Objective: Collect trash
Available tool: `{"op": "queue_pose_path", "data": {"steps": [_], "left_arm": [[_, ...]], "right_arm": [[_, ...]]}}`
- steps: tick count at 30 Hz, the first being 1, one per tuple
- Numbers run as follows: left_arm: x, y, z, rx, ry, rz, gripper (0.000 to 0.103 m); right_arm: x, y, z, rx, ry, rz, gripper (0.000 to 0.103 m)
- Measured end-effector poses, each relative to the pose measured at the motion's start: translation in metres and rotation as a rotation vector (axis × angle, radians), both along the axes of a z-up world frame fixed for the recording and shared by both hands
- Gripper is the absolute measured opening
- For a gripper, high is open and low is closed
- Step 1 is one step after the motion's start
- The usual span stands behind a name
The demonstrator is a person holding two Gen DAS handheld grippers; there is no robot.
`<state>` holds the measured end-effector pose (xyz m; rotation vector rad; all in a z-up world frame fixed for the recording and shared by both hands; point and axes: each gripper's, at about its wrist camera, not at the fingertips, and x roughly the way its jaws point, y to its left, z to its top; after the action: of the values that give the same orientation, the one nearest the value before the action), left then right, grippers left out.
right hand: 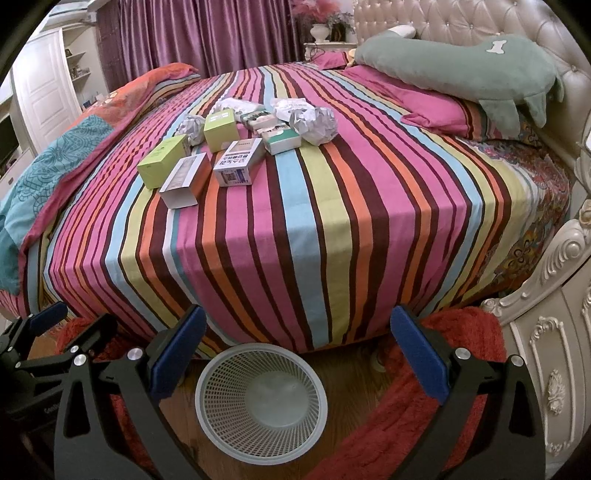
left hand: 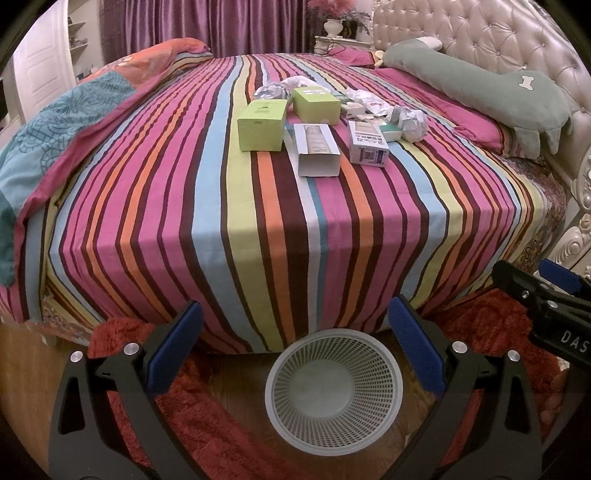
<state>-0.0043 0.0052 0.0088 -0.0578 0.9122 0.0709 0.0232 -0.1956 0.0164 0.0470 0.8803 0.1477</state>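
- The trash sits in a loose cluster on the striped bedspread (left hand: 207, 206), in the upper middle of the left wrist view and the upper left-centre of the right wrist view.
- Nearest the bed's edge lies an open white carton (left hand: 317, 149), with a green box (left hand: 262, 124) just beside it to the left and a printed white box (left hand: 367, 143) to its right.
- Behind these stand a second green box (left hand: 316, 104), a crumpled paper ball (left hand: 412, 123) at the right of the cluster, another paper ball (left hand: 271, 90) at the back left, and small wrappers, too jumbled to tell apart.
- A white mesh wastebasket (left hand: 334, 393) stands on the wooden floor at the bottom centre, beside the bed, with nothing visible inside.
- The left gripper (left hand: 295, 332) is spread wide and holds nothing; the basket shows between its blue pads (left hand: 177, 343).
- The right gripper (right hand: 299, 332) is likewise wide apart and empty.
- A green plush pillow (left hand: 476, 83) lies at the upper right against the tufted headboard (left hand: 480, 29).
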Motion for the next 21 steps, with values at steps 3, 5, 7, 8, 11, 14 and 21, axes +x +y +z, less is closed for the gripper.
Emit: {"op": "queue_pose_path", "data": {"steps": [3,5,7,8,11,14,21], "left_arm": [[0.0000,0.0000,0.0000,0.000,0.000,0.000,0.097],[0.0001,0.0001,0.0001,0.000,0.000,-0.001,0.097],[0.0002,0.0003,0.0001,-0.001,0.000,-0.001,0.097],[0.0001,0.0000,0.0000,-0.001,0.000,0.000,0.097],[0.0001,-0.0001,0.0000,-0.001,0.000,0.000,0.097],[0.0000,0.0000,-0.0001,-0.001,0.001,0.000,0.097],[0.0007,0.0012,-0.0013,-0.006,0.006,0.002,0.097]], "right_arm": [[-0.0001,0.0001,0.0001,-0.001,0.001,0.002,0.096],[0.0000,0.0003,-0.0007,-0.002,0.001,0.006,0.096],[0.0000,0.0011,-0.0011,-0.004,0.002,0.010,0.096],[-0.0002,0.0013,-0.0014,-0.005,0.002,0.012,0.096],[-0.0002,0.0015,-0.0020,-0.002,0.005,0.015,0.096],[-0.0006,0.0014,-0.0016,-0.001,0.005,0.014,0.096],[-0.0026,0.0054,0.0005,-0.018,-0.024,0.028,0.096]]}}
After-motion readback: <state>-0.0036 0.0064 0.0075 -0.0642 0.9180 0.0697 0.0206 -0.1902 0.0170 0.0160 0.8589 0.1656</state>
